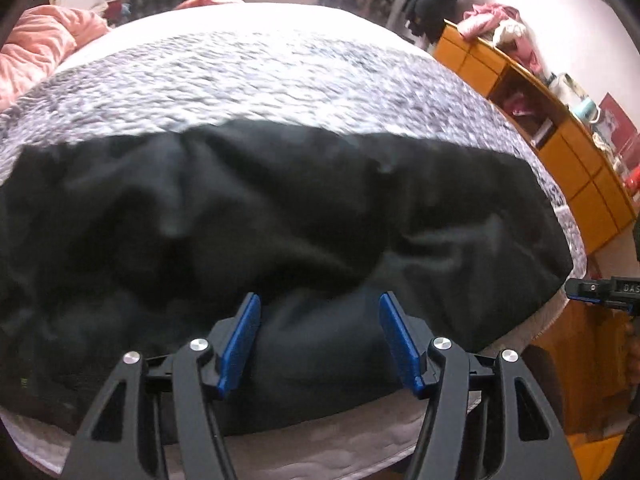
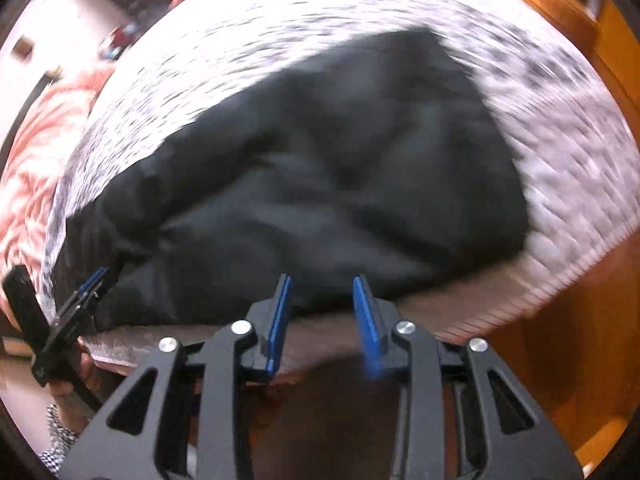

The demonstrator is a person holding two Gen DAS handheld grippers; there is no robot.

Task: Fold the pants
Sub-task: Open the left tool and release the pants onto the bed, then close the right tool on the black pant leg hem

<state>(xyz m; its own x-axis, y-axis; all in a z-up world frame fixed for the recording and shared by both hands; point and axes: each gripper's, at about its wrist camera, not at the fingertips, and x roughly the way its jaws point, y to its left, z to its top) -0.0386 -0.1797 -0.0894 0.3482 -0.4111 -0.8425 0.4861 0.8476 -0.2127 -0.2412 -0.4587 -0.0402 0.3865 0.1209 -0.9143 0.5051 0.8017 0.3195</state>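
Observation:
Black pants lie crumpled across the near part of a bed with a grey-white fuzzy blanket. My left gripper is open, its blue pads either side of a fold of the pants at the bed's near edge. In the right wrist view the pants spread over the blanket. My right gripper is open at the pants' near edge, holding nothing. The left gripper shows at the far left of the right wrist view, and the right gripper shows at the right edge of the left wrist view.
A pink quilt lies at the bed's far left. An orange wooden shelf unit with clutter stands along the right side. The mattress edge runs below the pants. Wooden floor lies to the right.

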